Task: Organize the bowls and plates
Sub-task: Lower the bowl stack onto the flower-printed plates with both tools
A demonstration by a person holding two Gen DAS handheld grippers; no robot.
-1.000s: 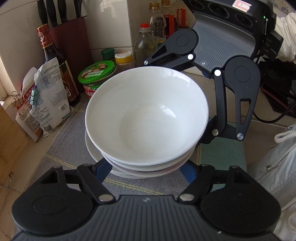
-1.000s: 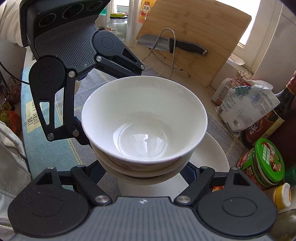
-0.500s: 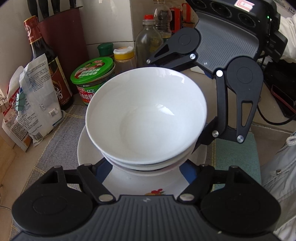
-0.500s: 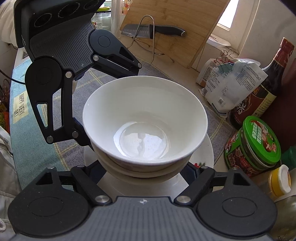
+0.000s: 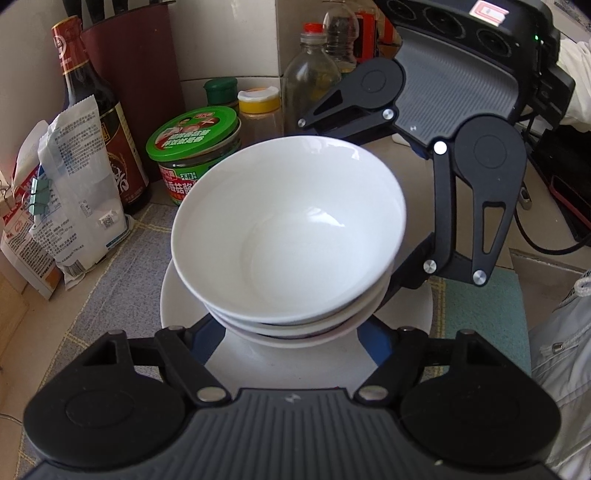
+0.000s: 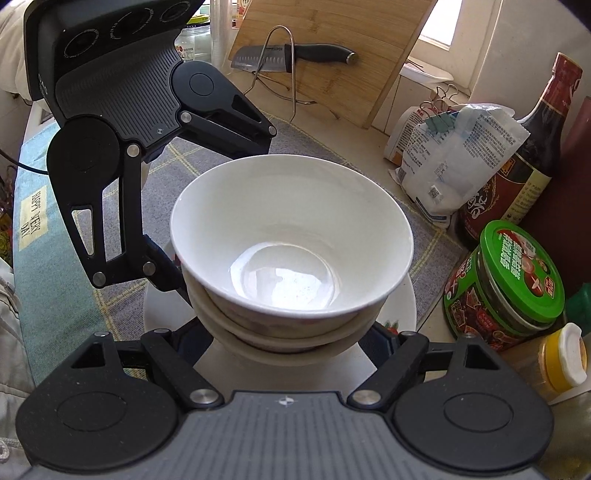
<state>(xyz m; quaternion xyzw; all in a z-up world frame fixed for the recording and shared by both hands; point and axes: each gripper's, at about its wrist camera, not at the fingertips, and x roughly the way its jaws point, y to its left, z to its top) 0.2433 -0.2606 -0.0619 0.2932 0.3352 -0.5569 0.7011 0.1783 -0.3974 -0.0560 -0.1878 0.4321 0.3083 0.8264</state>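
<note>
The left gripper point(image 5: 291, 332) and right gripper point(image 6: 288, 332), jaws partly open, each clamp one side of the stack of bowls point(image 5: 288, 236), mid-frame above the plate point(image 5: 173, 302).

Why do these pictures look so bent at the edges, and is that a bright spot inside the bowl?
Left wrist view: the fisheye lens curves the dark soy sauce bottle and blacks out the corners. Right wrist view: daylight from the window glares off the bottom of the white ceramic bowl; the window itself is washed out.
</note>
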